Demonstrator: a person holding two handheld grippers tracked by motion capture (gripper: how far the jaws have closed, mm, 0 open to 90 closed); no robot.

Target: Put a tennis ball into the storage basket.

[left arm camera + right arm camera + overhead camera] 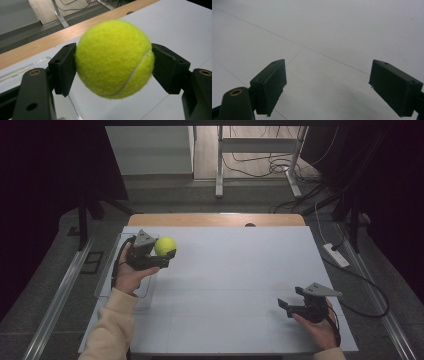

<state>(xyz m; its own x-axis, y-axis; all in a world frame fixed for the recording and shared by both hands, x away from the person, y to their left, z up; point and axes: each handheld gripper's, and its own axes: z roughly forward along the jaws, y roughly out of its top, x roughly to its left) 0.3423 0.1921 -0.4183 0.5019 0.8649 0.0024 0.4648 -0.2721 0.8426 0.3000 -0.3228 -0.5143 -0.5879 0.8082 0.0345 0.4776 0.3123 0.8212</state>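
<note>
A yellow-green tennis ball (165, 245) (113, 58) is clamped between the two black jaws of my left gripper (162, 251) (113, 67), held above the left part of the white table top (235, 270). Both pads press on the ball's sides. My right gripper (291, 300) (328, 87) rests low at the table's right front, its jaws spread wide with only bare white surface between them.
A clear plastic tray (107, 275) lies at the table's left edge, under my left hand. A wooden strip (215, 219) runs along the table's far edge. Beyond it are a desk frame and loose cables (265, 165) on the floor; a power strip (336, 255) lies to the right.
</note>
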